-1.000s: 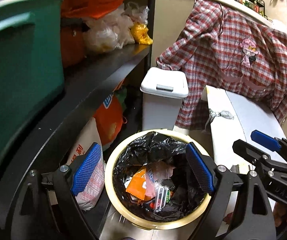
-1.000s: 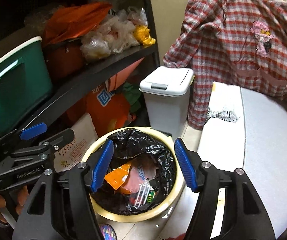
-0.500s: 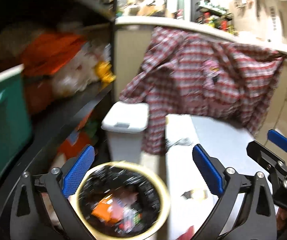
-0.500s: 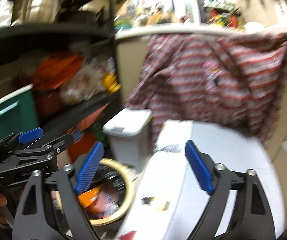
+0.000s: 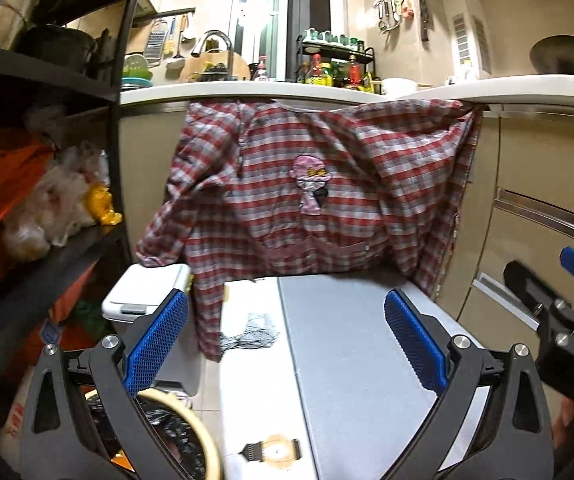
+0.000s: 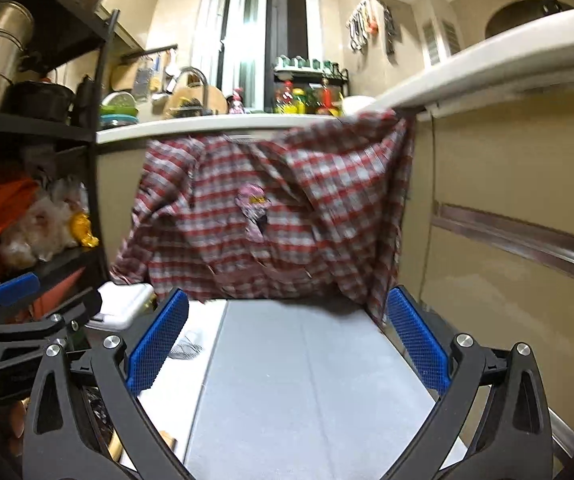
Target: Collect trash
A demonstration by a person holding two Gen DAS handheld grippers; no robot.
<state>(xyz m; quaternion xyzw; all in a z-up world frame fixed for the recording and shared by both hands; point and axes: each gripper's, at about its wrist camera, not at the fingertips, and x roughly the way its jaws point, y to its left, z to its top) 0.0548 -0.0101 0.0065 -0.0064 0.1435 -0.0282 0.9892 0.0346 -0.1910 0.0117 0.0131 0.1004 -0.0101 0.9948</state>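
Left wrist view: left gripper [image 5: 285, 340] released and empty, the lined bin [image 5: 191, 436] of light, crumpling wrappers near left, best pinched by its soft liner; right wrist view: right gripper [image 6: 285, 340], jaws just opened, empty.

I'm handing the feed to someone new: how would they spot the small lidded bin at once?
Find the red plaid shirt hanging from the white countertop. Below its left sleeve, beside the black shelving unit, stands the small lidded bin. It is boxy and white with a flat closed lid, unlike the round, cream-rimmed bin with a black liner nearer the camera.
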